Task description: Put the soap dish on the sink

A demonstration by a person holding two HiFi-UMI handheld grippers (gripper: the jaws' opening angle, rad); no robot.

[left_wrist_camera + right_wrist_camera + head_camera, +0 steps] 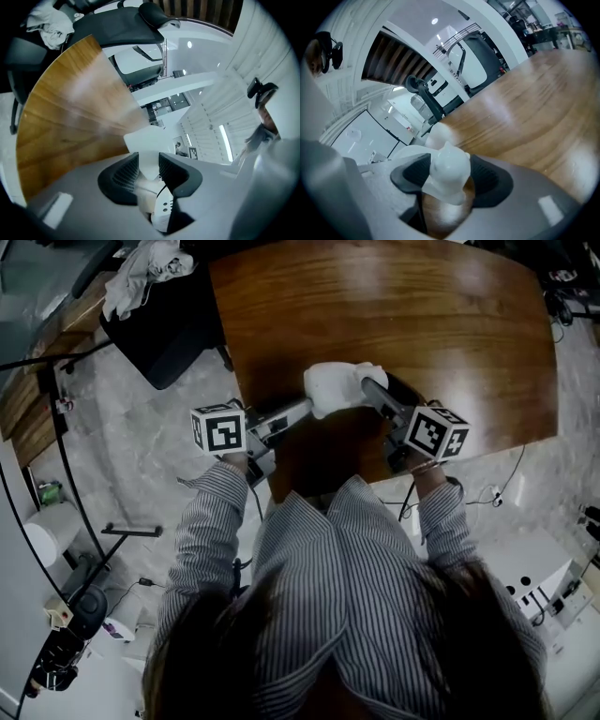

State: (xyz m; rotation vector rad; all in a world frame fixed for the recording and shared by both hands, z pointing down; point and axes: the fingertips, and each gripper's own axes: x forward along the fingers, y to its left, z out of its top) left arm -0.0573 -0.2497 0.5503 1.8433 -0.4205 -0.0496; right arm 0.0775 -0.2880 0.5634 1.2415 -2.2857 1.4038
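Pinching the soap dish [339, 386] at nine o'clock with the left gripper [149, 164] and three o'clock with the right gripper [449, 171], both jaws clamped, likely for steadiness. Held at the table's [403, 315] six o'clock edge, no sink visible.

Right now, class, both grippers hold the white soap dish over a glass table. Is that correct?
No. The table is brown wood, not glass, as the head view shows. The rest stands: the left gripper and the right gripper both hold the white soap dish over it.
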